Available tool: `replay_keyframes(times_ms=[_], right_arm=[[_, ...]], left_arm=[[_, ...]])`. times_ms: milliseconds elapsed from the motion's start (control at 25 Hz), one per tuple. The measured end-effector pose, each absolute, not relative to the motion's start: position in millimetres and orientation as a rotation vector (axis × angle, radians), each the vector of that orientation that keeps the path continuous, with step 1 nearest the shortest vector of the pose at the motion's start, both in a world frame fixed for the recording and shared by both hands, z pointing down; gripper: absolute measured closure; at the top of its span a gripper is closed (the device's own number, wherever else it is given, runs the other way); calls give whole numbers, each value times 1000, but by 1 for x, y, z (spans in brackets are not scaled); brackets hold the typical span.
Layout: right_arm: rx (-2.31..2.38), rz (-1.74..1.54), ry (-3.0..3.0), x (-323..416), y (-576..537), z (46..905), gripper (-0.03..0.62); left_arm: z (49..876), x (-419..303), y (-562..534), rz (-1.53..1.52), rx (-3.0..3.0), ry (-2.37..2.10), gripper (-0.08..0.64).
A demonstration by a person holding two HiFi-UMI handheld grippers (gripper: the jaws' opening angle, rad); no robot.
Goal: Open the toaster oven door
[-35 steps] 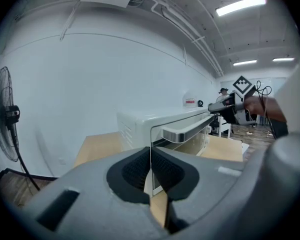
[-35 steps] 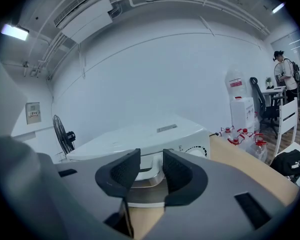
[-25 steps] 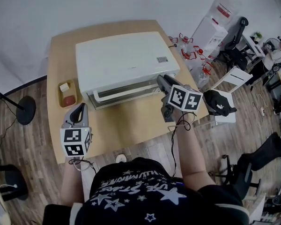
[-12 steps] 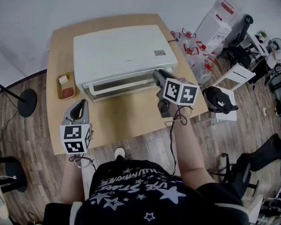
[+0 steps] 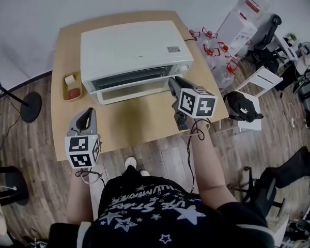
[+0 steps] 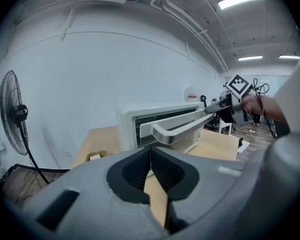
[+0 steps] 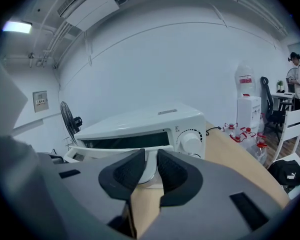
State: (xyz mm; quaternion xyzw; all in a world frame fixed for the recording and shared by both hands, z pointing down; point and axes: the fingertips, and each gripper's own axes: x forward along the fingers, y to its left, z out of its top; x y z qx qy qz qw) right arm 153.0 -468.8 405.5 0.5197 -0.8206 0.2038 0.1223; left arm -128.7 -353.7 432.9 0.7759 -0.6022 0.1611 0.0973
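Partly open already, the boxy white metal toaster oven (image 5: 134,45) sits at the upper centre of the head view on a pale wooden bench (image 5: 144,125). Its glass-fronted door (image 6: 170,118) leans out a little from the top edge. Across the door's front runs a long white bar handle (image 6: 182,126).

My right gripper (image 7: 149,158) is at the right-hand end of that handle, just left of the round white control knob (image 7: 191,143). Its dark ribbed fingers (image 7: 126,176) have just been closing. The handle's end fills the narrow gap between them, so I judge they are clamped on it.

My left gripper (image 6: 150,155) hovers over the bench at the lower left of the head view, well apart from the oven. Its fingers (image 6: 132,171) are drawn together and hold nothing.

I expect the door to be stiff and rigid, swinging down on a bottom hinge, with the glass the only fragile part. The handle looks smooth and may slip in the fingers. Gripping it at one end could twist the door, so its middle seems the better hold. The oven looks light enough to slide toward me when pulled.
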Motion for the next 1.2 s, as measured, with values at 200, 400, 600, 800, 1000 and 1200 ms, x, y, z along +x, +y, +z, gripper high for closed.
replay_keyframes(times_ms=[200,400,600,800,1000,1200], right_arm=[[1502,570,-2379,158,-449,413,509],[1479,544,-2356,163,-429,424,513],[1454,553,-2337,169,-411,435,520],[1426,553,-2313,173,-394,448,522],[1408,558,-2311,177,-379,462,522],[1395,581,-2279,182,-363,481,522]], left_arm=[[438,-121,-334,497,2292,-1779,538],[447,-115,-317,513,2282,-1767,538],[451,-111,-304,525,2271,-1763,538],[456,-108,-294,532,2263,-1756,538],[461,-106,-285,537,2248,-1755,538],[471,-106,-272,550,2224,-1749,538]])
